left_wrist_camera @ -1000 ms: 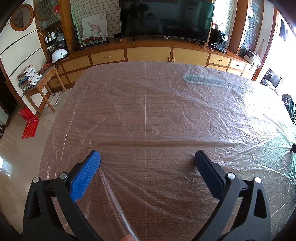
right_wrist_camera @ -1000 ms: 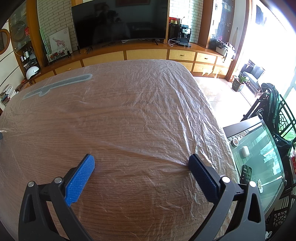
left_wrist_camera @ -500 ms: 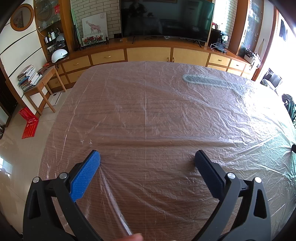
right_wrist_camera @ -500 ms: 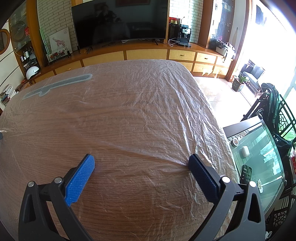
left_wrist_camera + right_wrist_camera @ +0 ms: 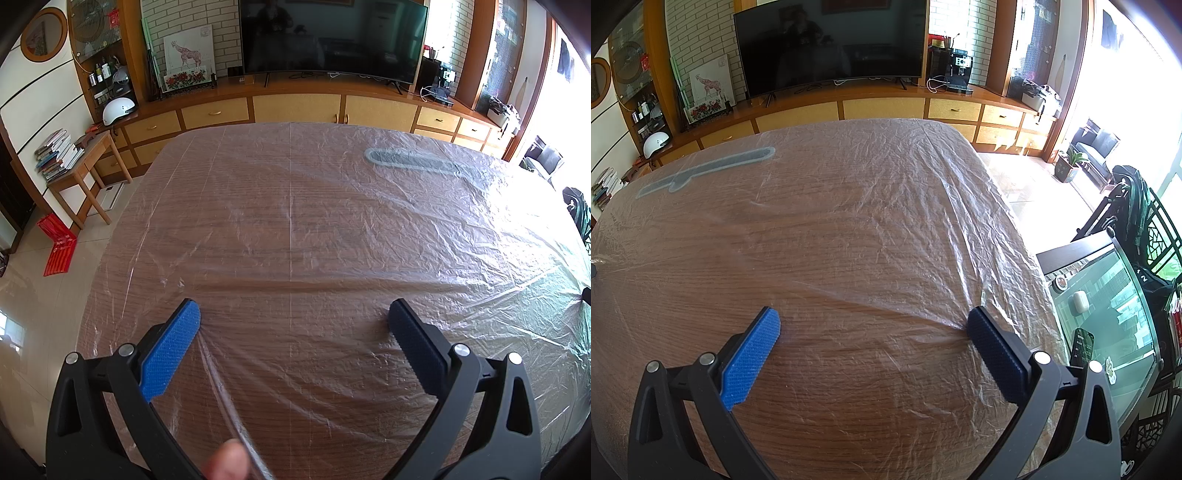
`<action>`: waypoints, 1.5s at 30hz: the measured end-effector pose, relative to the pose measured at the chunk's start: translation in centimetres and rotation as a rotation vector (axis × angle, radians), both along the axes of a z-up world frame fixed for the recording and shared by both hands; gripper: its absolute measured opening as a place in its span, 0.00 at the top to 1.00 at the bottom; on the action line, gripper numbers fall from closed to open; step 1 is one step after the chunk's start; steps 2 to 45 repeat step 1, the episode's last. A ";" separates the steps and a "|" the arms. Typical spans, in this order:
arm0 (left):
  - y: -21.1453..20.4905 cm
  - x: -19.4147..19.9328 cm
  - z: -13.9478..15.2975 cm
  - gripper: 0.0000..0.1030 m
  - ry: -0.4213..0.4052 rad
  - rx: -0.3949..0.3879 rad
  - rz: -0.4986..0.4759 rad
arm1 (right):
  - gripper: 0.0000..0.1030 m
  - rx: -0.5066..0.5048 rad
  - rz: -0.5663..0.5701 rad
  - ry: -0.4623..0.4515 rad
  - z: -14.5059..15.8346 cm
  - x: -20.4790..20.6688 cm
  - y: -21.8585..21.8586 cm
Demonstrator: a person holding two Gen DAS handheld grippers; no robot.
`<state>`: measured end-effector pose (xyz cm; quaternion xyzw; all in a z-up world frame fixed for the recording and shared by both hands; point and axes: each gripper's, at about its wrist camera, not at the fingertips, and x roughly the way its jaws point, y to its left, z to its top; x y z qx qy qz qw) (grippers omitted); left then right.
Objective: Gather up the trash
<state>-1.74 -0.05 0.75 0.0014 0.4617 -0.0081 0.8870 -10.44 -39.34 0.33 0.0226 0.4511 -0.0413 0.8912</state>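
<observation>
A thin clear plastic sheet (image 5: 332, 229) covers the whole wooden table (image 5: 110, 258); it also shows in the right wrist view (image 5: 886, 206). My left gripper (image 5: 293, 317) is open, its fingertips pressing on the sheet near the table's front, with film ridges pulled between them. A fingertip (image 5: 229, 459) touches a raised fold of film at the bottom edge. My right gripper (image 5: 873, 321) is open and also rests on the sheet near the table's right side. A grey-blue printed strip (image 5: 410, 160) lies under or on the film at the far side.
A TV (image 5: 332, 37) and a wooden cabinet (image 5: 295, 107) stand behind the table. A small side table with books (image 5: 70, 158) and a red bag (image 5: 57, 243) are at left. A glass-topped cabinet (image 5: 1108, 325) stands close to the table's right edge.
A fingertip has come up into the bottom of the left wrist view beside the raised fold of film. Both grippers stay where they were.
</observation>
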 end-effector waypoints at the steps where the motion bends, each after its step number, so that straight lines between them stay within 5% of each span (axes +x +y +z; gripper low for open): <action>1: 0.0 0.0 0.0 0.01 0.000 0.000 0.000 | 0.04 0.000 0.000 0.000 0.0 0.0 0.0; 45: 0.0 0.0 0.0 0.01 0.000 0.000 0.000 | 0.04 0.000 0.000 0.000 0.0 0.0 0.0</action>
